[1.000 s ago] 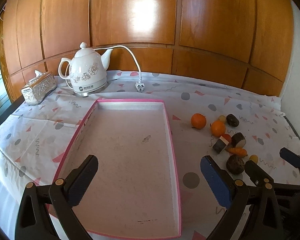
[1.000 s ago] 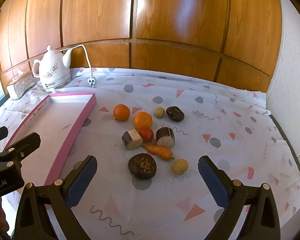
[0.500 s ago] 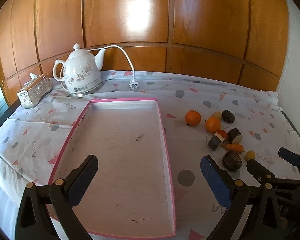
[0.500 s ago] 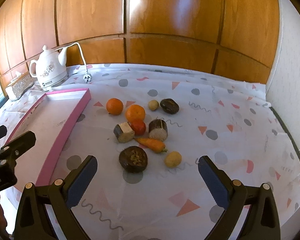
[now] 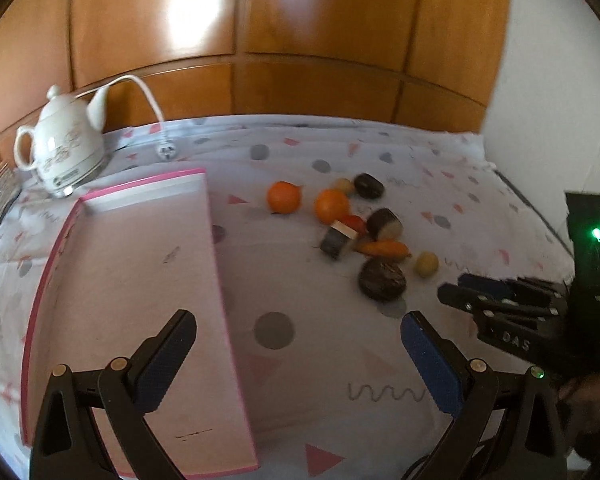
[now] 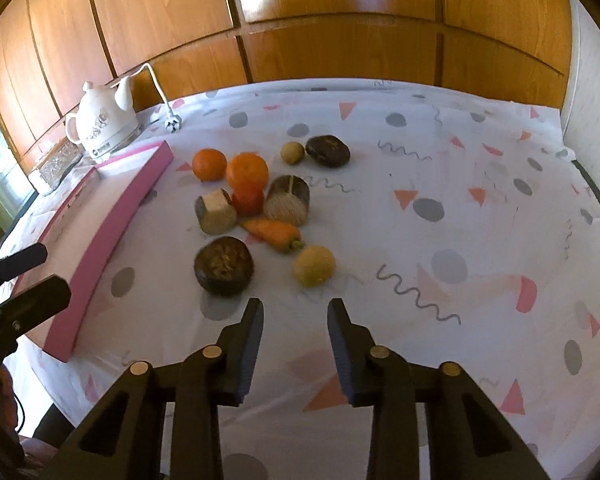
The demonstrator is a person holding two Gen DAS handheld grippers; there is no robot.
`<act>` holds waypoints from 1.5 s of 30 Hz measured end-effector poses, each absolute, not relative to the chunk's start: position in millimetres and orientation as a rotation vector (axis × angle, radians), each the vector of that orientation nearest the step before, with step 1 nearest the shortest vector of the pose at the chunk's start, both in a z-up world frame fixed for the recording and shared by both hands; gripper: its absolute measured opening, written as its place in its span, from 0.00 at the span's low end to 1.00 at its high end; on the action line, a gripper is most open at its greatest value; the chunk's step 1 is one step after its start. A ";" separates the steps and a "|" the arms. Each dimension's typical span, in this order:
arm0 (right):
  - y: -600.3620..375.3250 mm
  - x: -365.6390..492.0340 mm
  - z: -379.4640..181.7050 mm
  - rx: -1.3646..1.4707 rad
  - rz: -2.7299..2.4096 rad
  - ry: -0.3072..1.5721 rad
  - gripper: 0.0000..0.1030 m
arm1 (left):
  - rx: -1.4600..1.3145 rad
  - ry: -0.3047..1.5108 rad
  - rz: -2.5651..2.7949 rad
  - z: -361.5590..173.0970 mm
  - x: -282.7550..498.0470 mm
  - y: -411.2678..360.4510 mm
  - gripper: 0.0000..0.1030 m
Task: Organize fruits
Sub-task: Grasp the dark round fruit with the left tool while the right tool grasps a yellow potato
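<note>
The fruits [image 6: 256,200] lie clustered on the desk [image 6: 460,200], right of the pink tray [image 5: 120,280], none in it. The left gripper [image 5: 296,360] has its jaws spread wide over the tray's near right edge. The right gripper [image 6: 295,344], jaws narrowly apart and holding nothing, is near the yellow fruit [image 6: 314,265].

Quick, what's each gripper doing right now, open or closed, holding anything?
Left gripper: open wide, holding nothing, over the pink tray's edge.
Right gripper: open with a narrower gap, holding nothing, just short of the yellow fruit.
</note>
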State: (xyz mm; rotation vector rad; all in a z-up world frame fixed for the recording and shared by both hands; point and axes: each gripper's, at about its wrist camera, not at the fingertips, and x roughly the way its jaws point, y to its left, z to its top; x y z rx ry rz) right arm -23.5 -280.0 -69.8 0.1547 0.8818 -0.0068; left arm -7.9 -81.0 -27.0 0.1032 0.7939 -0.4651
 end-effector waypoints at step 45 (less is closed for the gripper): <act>-299.6 5.7 -89.9 0.054 0.005 0.855 0.27 | 0.130 0.944 -0.613 -67.0 45.7 -158.8 0.44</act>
